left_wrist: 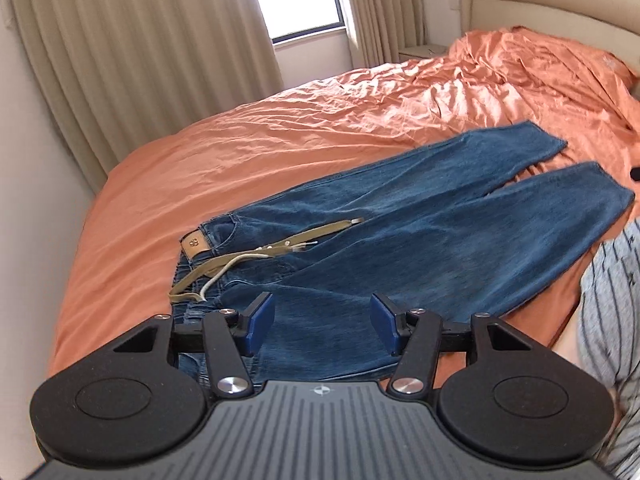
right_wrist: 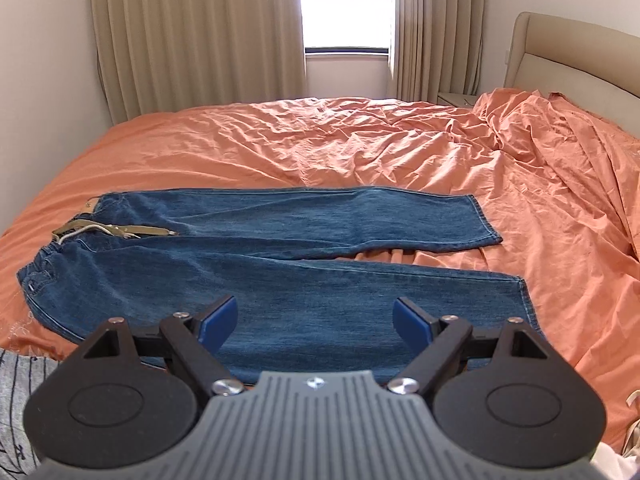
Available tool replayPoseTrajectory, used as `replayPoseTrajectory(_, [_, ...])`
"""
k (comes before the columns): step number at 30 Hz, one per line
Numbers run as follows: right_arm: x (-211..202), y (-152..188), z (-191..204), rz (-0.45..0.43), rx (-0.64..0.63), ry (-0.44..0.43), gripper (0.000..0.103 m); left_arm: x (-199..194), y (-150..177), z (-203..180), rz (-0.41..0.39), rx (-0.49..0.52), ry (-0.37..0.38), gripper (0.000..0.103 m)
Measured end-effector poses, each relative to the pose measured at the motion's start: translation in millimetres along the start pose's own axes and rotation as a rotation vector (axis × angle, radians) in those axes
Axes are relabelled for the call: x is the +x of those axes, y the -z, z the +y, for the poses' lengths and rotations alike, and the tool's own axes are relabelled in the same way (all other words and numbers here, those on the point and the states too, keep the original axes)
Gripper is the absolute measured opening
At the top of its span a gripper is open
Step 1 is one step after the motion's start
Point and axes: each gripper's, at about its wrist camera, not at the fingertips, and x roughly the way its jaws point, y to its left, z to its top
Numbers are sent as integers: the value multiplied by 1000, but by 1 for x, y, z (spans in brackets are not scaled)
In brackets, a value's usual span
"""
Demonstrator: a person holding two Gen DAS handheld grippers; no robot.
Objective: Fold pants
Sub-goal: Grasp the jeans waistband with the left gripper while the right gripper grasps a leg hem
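The jeans point(right_wrist: 280, 264) lie flat on the bed point(right_wrist: 360, 144), legs side by side, waist off to the left of the right gripper point(right_wrist: 316, 320) and hems off to its right. That gripper hangs over the near leg with its jaws apart and nothing between them. The left gripper point(left_wrist: 322, 326), near the waist, also stands apart and empty over the denim. A likely slip from here is a pinch that catches only the top layer, so the fold would drag and skew. The loose belt point(left_wrist: 280, 246) and drawstring point(left_wrist: 236, 266), just ahead of the left gripper, could snag a finger or bunch inside the fold. The rumpled sheet might come up with the cloth. A striped sleeve point(left_wrist: 612, 308) sits right of the left gripper.
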Motion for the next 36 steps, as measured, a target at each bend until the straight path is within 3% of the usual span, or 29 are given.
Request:
replayPoseTrajectory(2, [13, -5, -9, 49, -5, -9, 80, 11, 15, 14, 30, 96, -1, 65])
replayPoseTrajectory(7, [47, -12, -19, 98, 55, -67, 57, 51, 45, 35, 173, 341, -5, 66])
replayPoseTrajectory(10, [70, -13, -12, 146, 49, -82, 51, 84, 66, 44, 266, 477, -9, 67])
replayPoseTrajectory(16, [105, -15, -2, 233, -17, -95, 44, 145, 110, 37, 383, 815, -16, 72])
replayPoseTrajectory(18, [109, -19, -10, 268, -18, -83, 44, 159, 121, 36, 358, 874, -49, 72])
replayPoseTrajectory(23, [108, -30, -47, 325, 24, -23, 40, 175, 128, 36, 330, 820, -57, 53])
replayPoseTrajectory(25, [107, -40, -60, 352, -16, 22, 35, 177, 130, 36, 319, 819, -82, 33])
replayPoseTrajectory(28, [105, -67, -79, 426, -121, 80, 34, 169, 118, 49, 300, 703, -93, 22])
replayPoseTrajectory(33, [97, -103, -109, 582, -321, 190, 33, 139, 80, 79, 203, 432, -125, 19])
replayPoseTrajectory(36, [91, -105, -124, 669, -428, 142, 34, 124, 64, 91, 167, 340, -153, 19])
